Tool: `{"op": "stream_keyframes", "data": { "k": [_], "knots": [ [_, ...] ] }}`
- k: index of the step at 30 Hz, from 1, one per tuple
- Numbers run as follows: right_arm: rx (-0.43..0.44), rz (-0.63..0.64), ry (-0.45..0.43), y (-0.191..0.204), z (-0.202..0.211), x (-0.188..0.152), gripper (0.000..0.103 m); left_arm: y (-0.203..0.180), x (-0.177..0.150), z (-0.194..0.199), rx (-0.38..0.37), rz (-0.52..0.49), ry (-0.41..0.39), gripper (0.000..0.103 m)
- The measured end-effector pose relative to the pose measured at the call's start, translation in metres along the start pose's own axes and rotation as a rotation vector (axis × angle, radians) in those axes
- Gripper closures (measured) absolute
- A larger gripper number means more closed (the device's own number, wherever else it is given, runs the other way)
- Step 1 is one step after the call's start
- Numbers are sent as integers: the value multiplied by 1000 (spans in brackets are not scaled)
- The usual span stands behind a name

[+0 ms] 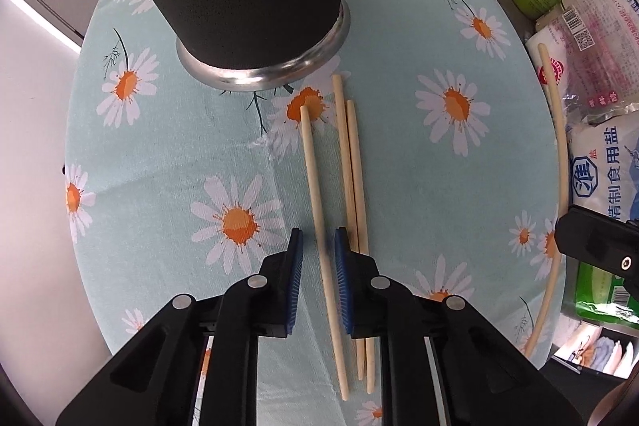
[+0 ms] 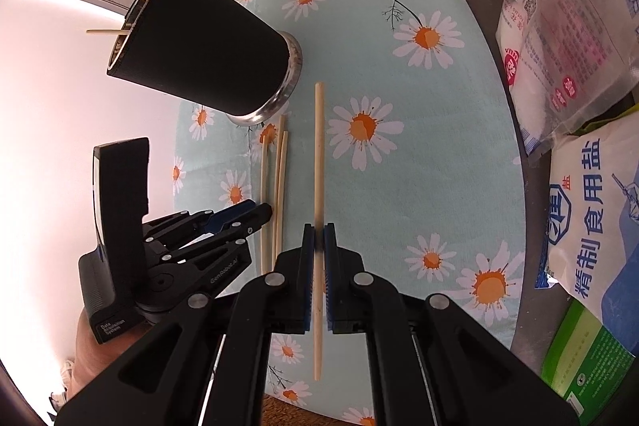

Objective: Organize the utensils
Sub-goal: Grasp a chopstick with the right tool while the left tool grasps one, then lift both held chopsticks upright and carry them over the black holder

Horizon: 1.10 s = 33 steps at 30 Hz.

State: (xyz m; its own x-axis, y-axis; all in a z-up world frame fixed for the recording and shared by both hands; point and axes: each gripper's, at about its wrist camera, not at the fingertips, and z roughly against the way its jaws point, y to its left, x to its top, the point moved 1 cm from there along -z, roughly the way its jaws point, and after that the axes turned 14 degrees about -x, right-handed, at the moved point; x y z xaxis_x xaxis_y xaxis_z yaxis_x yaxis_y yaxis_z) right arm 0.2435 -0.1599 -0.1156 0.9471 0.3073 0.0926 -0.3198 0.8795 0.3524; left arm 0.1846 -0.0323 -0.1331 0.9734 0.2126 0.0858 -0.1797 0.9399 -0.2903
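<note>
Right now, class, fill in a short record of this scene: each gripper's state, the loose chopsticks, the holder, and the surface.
left gripper: open, fingers astride one chopstick lying on the cloth
right gripper: shut on a single chopstick
loose chopsticks: three on the cloth, side by side, beside the holder's base
holder: black cup with metal base, several chopsticks already inside
surface: daisy-print tablecloth
beside the cloth: salt bag and other food packets
</note>
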Motion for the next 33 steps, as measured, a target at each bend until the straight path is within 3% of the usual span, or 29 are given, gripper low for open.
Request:
{"op": "stream_keyframes", "data": {
  "k": [6, 15, 33],
  "knots": [
    [8, -9, -11, 0, 2, -3, 97, -8, 0, -3, 49, -14, 0, 99],
    [-13, 12, -4, 11, -2, -8, 97, -4, -4, 2, -6, 2, -30, 99],
    [-51, 142, -19, 61, -2, -6, 97, 42, -58, 95, -196, 76, -295, 99]
  ]
}}
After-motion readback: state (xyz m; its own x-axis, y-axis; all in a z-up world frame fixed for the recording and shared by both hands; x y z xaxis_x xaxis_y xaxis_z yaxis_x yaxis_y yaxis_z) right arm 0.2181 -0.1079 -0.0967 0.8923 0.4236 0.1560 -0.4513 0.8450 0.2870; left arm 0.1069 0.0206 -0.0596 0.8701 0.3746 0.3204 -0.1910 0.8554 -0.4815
